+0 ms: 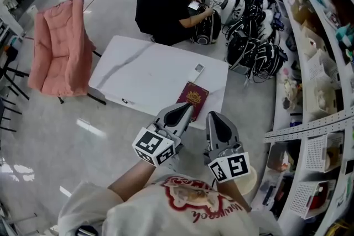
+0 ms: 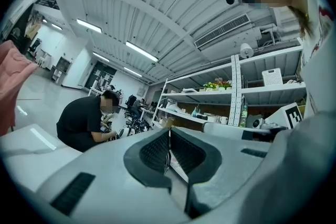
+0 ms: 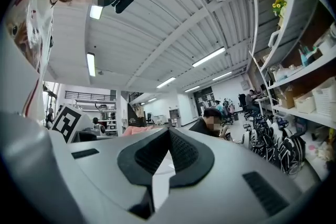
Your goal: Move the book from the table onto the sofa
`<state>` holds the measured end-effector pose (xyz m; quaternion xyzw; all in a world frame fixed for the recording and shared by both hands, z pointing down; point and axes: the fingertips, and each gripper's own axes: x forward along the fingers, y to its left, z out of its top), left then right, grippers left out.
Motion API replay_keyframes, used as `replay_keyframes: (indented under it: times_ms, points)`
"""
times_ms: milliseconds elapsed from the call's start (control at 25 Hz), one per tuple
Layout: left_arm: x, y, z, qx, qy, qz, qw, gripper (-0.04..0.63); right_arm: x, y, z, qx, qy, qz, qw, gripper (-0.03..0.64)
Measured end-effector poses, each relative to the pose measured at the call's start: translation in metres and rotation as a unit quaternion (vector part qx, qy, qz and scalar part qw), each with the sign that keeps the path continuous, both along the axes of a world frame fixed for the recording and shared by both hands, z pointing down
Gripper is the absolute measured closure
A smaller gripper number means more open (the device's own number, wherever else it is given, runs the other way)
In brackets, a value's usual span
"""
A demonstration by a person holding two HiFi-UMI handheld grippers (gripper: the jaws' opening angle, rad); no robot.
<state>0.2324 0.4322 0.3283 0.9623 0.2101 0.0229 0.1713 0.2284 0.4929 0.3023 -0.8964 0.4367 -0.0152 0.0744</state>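
The book [image 1: 192, 98], dark red with a gold emblem on its cover, lies flat on the white worktop [image 1: 138, 72], close to the worktop's lower right edge, just below the middle of the head view. It is not gripped.

Just above the book on the same worktop lies a small white device [image 1: 198, 69], apart from it. We cannot make out what it is.

The left claw [image 1: 186, 110] sits right below the book. Its tip overlaps the book's lower left corner in the head view, but we cannot tell whether it touches. In the left gripper view its jaws are pressed together with nothing between the pads.

The right claw [image 1: 214, 116] is beside it, just to the lower right of the book and off the worktop edge. Its jaws are also closed and empty. Both marker cubes face the camera, low in the frame.

The sofa [image 1: 58, 47], a pink padded seat on thin dark legs, stands at the upper left, just off the worktop's left end and well apart from the book.

At top centre a person in black [image 1: 166, 3] crouches on the pale floor [image 1: 66, 141] beyond the worktop. To that person's right is a row of black bags [image 1: 254, 41]. White shelving [image 1: 318, 69] runs down the right edge.
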Motion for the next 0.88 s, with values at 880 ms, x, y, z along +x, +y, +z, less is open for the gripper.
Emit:
replay_keyframes:
  times_ms: [880]
  points:
    - [0.140,-0.047,0.026,0.004,-0.047,0.045,0.9979,0.589,0.142,-0.045,0.021,-0.017,-0.029,0.037,0.999,0.618]
